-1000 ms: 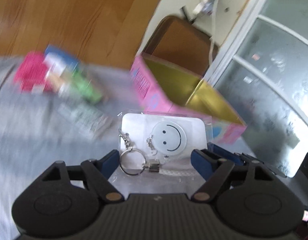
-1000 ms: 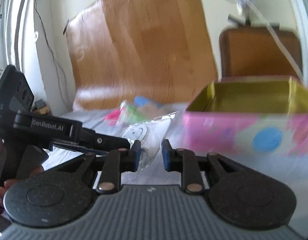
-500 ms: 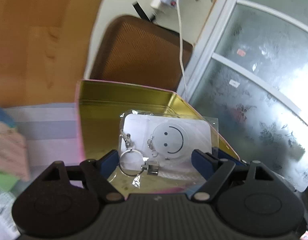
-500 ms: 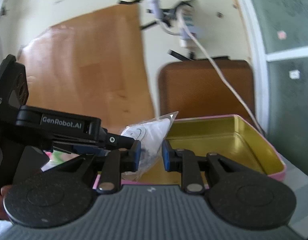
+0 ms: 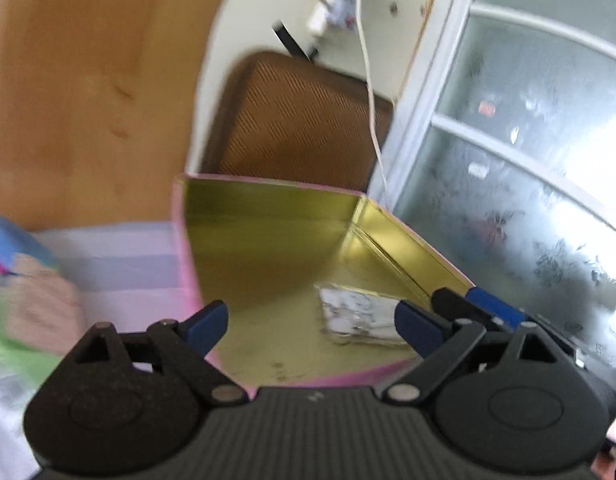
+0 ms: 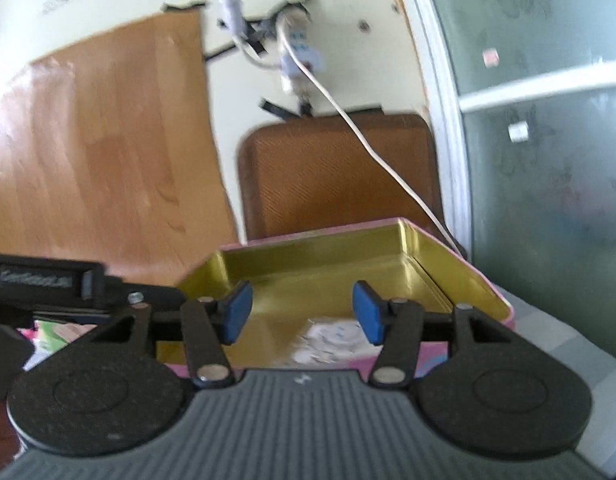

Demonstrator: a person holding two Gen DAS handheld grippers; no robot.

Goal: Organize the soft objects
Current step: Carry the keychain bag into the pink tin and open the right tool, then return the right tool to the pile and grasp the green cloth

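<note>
- Left gripper (image 5: 309, 320) stood with jaws spread wide and nothing between them; half a second earlier the clear packet with the smiley keychain had hung in front of those same fingers.
- Right gripper (image 6: 302, 316) also stood wide and empty; half a second ago it had been nearly closed beside the packet.
- Packet (image 5: 357, 316) lay flat on the gold floor of the pink tin (image 5: 268, 236), toward the tin's right wall, just ahead of the left gripper's right finger. Blurred in both views; print unreadable.
- Right wrist view confirmed it: packet (image 6: 331, 340) inside the tin (image 6: 459, 276), below and between the right gripper's pads.
- Reading: release done, first item stowed. Tin otherwise looked empty.
- Remaining soft packets (image 5: 32, 300) sat blurred on the striped cloth (image 5: 120, 256) left of the tin; those seemed next to collect.
</note>
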